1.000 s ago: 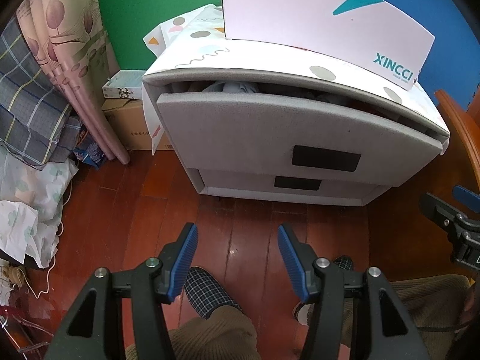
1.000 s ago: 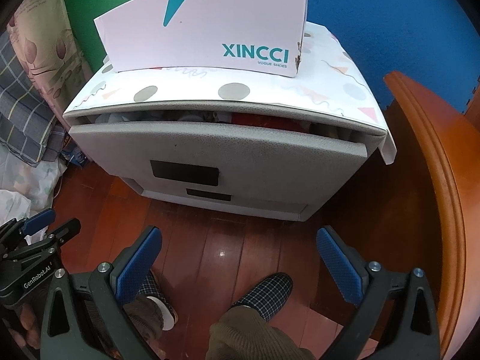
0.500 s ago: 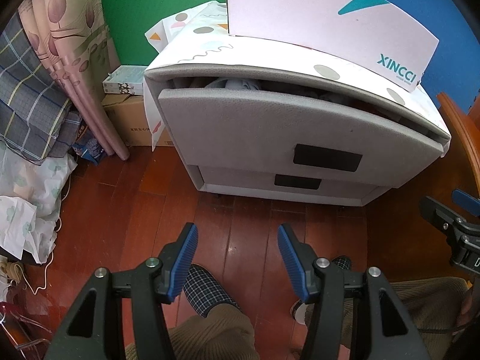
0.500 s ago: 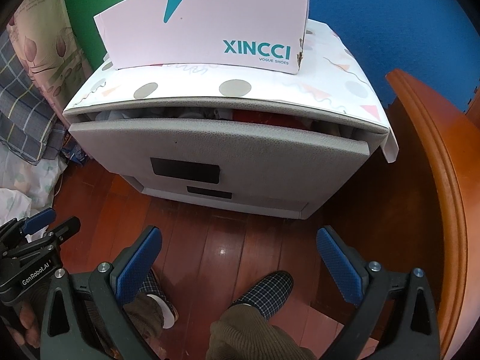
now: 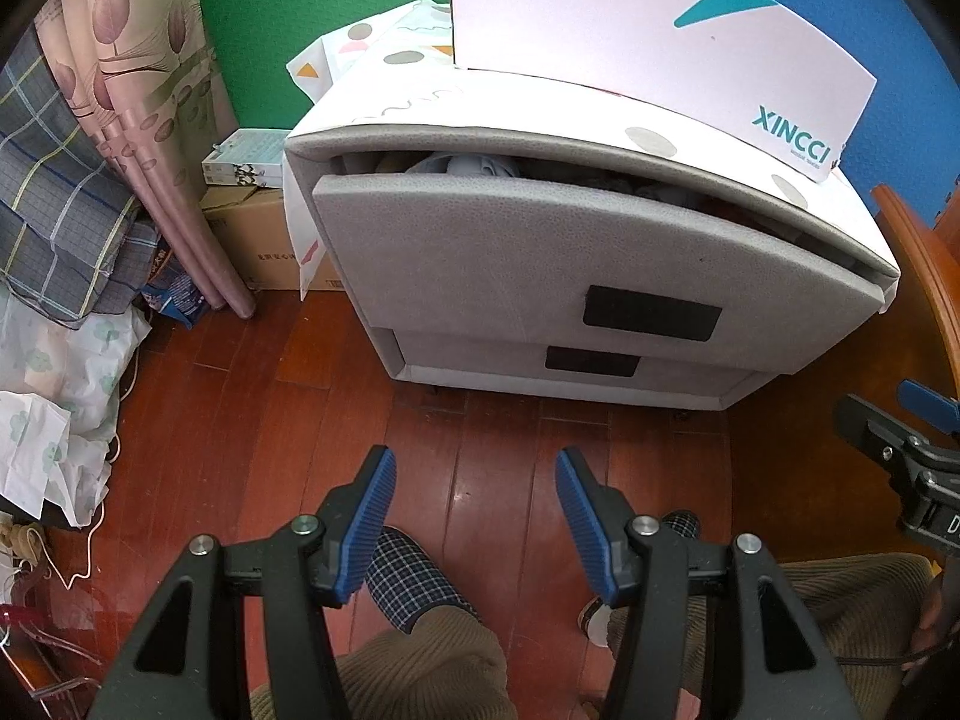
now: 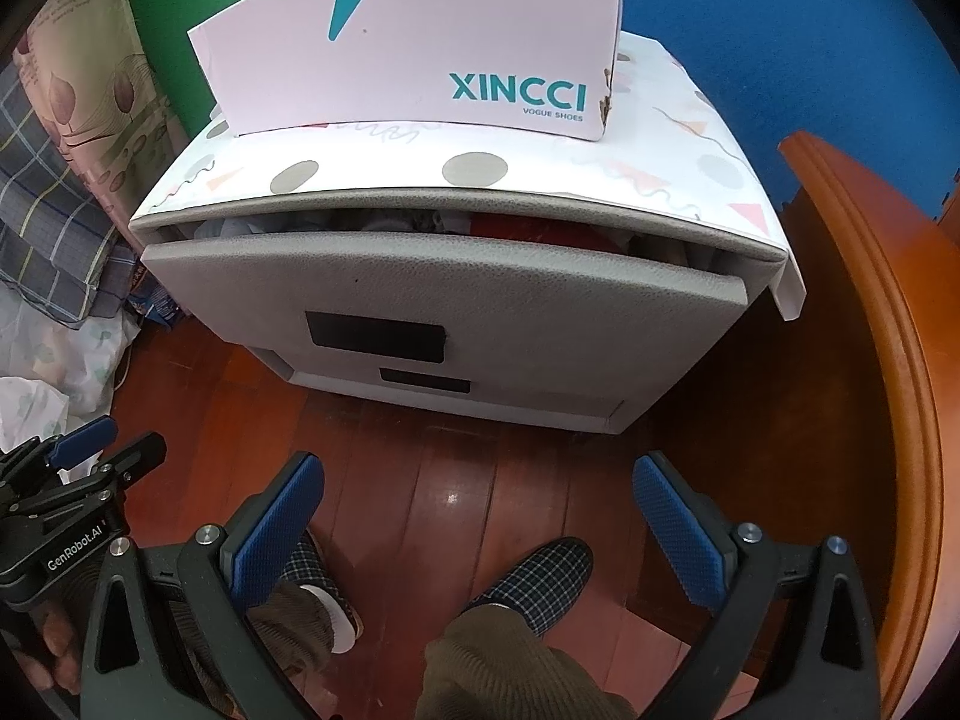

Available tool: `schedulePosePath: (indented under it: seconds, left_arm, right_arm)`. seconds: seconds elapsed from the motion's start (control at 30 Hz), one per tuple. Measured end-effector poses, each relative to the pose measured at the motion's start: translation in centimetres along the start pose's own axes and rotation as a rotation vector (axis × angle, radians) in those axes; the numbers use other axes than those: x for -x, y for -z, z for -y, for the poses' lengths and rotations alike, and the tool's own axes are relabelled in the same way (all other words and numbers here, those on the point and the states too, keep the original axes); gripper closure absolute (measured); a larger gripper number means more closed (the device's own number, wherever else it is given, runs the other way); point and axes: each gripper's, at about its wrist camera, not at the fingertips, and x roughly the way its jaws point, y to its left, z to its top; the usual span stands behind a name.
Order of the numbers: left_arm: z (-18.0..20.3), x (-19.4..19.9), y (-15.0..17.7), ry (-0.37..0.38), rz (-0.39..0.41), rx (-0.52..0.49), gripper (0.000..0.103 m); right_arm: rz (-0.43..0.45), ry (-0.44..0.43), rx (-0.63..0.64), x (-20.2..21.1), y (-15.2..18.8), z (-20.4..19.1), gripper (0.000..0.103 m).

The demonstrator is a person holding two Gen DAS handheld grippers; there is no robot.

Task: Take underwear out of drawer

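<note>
Red-brown floorboards [image 6: 456, 480] carry one grey cabinet [image 6: 444, 294] with two drawers – the top drawer [image 5: 576, 252] slightly ajar, crumpled underwear [image 5: 462, 167] showing in the gap. One white shoebox [image 6: 420, 48] on top reads "XINCCI VOGUE SHOES". Two grippers hang apart from the cabinet: left gripper [image 5: 474, 498] and right gripper [image 6: 477, 504], both spread, nothing between the fingers. "GenRobot.AI" is printed on the left one.

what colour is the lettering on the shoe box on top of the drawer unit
Teal, on a white shoe box; clearest in the right wrist view.
</note>
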Motion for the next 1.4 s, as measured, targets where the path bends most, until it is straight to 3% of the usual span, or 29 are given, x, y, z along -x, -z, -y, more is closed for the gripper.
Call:
schedulePosePath:
  seconds: [1.2,1.3,1.4]
  left_arm:
    - [0.3,0.6,-1.0,-0.037,0.02,0.025,0.046]
    - [-0.1,0.2,-1.5,-0.017,0.003,0.045,0.046]
    - [-1.7,-0.4,-2.4,0.068,-0.028,0.131,0.046]
  right_arm:
    - [0.023,-0.068,-0.058,0.8,-0.1,1.6,0.001]
    - [0.041,-0.062,-0.08,1.4,-0.1,2.1,0.001]
    - [0.063,-0.043,-0.051,2.4,-0.2,2.4,0.001]
